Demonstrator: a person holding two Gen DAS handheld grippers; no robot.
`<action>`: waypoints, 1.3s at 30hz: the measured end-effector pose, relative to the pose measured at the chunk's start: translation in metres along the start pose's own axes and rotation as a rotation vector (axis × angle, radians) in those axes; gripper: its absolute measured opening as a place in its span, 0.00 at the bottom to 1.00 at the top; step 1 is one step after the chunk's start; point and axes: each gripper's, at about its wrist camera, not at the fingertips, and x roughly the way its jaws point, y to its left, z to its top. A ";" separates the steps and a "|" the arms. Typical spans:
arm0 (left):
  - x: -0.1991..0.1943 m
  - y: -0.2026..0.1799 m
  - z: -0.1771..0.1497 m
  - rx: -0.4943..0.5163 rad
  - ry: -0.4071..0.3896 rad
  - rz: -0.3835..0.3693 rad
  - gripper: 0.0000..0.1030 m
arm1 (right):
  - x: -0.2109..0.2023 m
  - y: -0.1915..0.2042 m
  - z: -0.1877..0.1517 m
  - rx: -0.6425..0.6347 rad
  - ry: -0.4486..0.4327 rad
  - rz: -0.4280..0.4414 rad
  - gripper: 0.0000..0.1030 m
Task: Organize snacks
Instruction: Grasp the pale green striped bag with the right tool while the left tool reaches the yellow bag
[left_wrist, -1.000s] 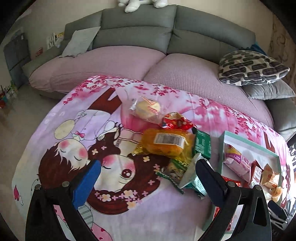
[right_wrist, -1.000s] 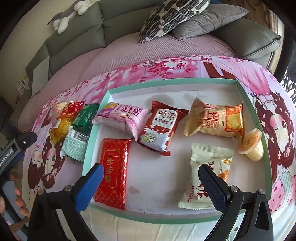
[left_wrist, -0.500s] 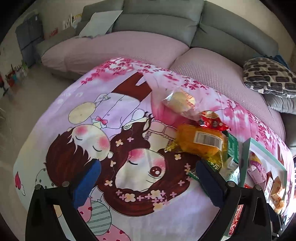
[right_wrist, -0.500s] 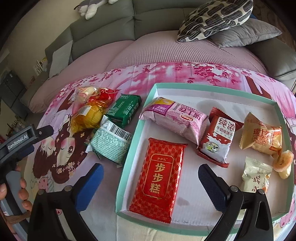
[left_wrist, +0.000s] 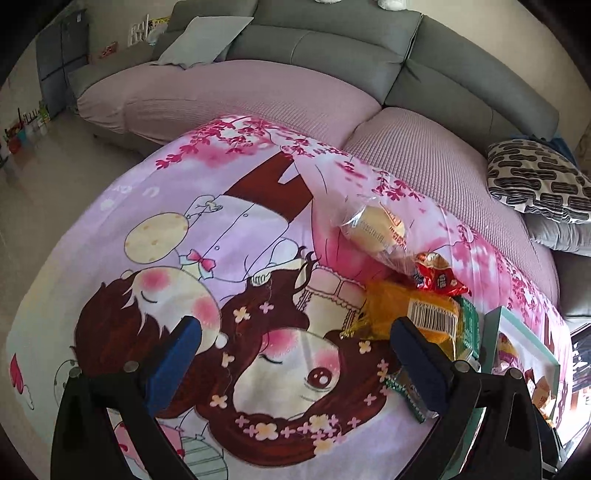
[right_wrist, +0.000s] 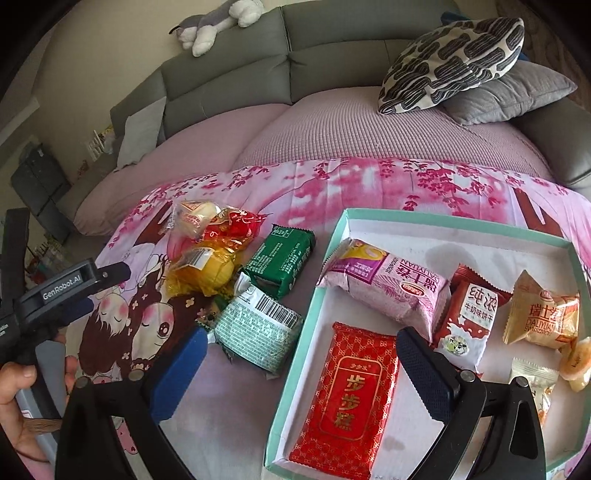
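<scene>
**Both tongs open over the snack cloth**

The left gripper (left_wrist: 295, 354) hangs wide open and empty above a pink cartoon cloth (left_wrist: 221, 266) spread over the table. Ahead of its right finger lies the loose snack pile: a yellow pack (left_wrist: 413, 314), a red pack (left_wrist: 437, 278) beyond it, and a clear-wrapped bun (left_wrist: 376, 227) farthest out. The tray (left_wrist: 524, 343) shows at its far right.

The right gripper (right_wrist: 301, 365) is also wide open, holding nothing. Its left finger sits just short of a pale green pack (right_wrist: 258, 332); a dark green pack (right_wrist: 282, 256) lies beyond that. Its right finger hovers inside the teal-rimmed tray (right_wrist: 443, 216), over a red pack (right_wrist: 351, 398), with a purple pack (right_wrist: 384, 286) ahead and more snacks to its right.

Beyond the cloth stands a grey sofa (right_wrist: 332, 55) with mauve seat covers, a patterned cushion (right_wrist: 454, 59) and a plush toy (right_wrist: 218, 22). A hand (right_wrist: 14, 402) grips the left tool at the left edge.
</scene>
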 end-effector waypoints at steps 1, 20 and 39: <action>0.002 -0.001 0.001 0.006 -0.002 -0.001 0.99 | 0.002 0.003 0.001 -0.005 0.001 0.001 1.00; 0.033 -0.015 -0.009 0.085 0.191 -0.029 0.99 | 0.037 0.039 -0.009 -0.290 0.109 -0.106 0.90; 0.048 -0.015 -0.011 0.078 0.247 -0.021 0.99 | 0.060 0.043 0.018 -0.267 0.089 -0.083 0.77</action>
